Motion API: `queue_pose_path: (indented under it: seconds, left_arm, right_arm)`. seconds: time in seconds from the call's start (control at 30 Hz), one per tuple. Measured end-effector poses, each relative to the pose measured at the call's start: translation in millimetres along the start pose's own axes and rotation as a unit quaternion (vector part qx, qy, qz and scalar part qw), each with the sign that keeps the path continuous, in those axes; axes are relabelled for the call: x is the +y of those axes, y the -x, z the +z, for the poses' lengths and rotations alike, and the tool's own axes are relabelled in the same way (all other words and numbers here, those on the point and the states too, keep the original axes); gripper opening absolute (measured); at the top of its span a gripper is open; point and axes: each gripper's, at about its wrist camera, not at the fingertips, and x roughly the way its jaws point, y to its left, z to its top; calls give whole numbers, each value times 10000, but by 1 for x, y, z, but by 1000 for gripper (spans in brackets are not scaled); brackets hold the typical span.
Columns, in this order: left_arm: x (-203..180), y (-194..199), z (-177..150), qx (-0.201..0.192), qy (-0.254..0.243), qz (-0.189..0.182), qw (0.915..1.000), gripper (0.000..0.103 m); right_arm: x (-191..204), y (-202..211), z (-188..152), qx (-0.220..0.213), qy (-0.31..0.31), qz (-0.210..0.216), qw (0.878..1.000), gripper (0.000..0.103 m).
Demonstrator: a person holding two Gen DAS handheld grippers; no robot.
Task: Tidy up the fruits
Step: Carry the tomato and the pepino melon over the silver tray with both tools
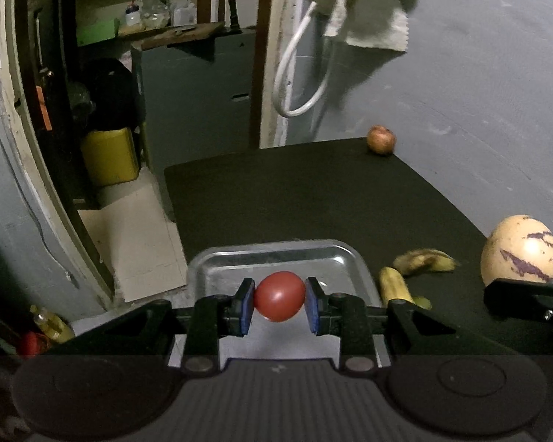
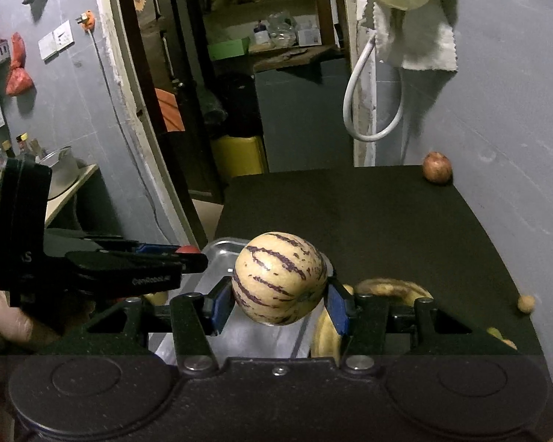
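Left gripper (image 1: pixel 279 304): blue pads clamped on a red tomato (image 1: pixel 278 296), one pad on each side, the fruit held in the air above a metal tray (image 1: pixel 217 261). Right gripper (image 2: pixel 279 304): blue pads clamped on a cream melon (image 2: pixel 279 278) with purple stripes, also lifted clear of the table (image 2: pixel 368 213), over the tray's right edge. Tray: shiny, shallow, at the near left corner of the dark table; its visible floor is bare. Bananas (image 1: pixel 409 272): two, spotted and browning, lying on the table just right of the tray, touching or nearly touching each other. Apple (image 1: pixel 381 140): reddish-brown, at the far right corner of the table, against the grey wall, well apart from the rest. Small tan object (image 2: pixel 526 302): on the right side of the table, too small to identify. A hand (image 2: pixel 3 316) shows at the left edge of the right wrist view, gripping the left gripper's handle. White hose (image 1: pixel 295 77): looped, hanging on the wall beyond the table, beneath a pale cloth (image 1: pixel 368 18).
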Motion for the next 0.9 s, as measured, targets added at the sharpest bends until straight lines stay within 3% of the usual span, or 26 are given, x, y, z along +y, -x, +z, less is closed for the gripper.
queue_pose_path:
  seconds: [0.3,0.6,0.9]
  left_arm:
    - [41,-56,17,217,-38,-134,9997,31]
    - [47,-110,12,476,-493,-212,9974,31]
    - [44,-129,10,585,-632,-336,9957,31]
  right_arm:
    - [12,-70,9,254,208,-278,9991,54]
    - [18,-164,-4,808,445,-619,9938,54]
    - [18,-195,-11,1107,565,-762,9893,54]
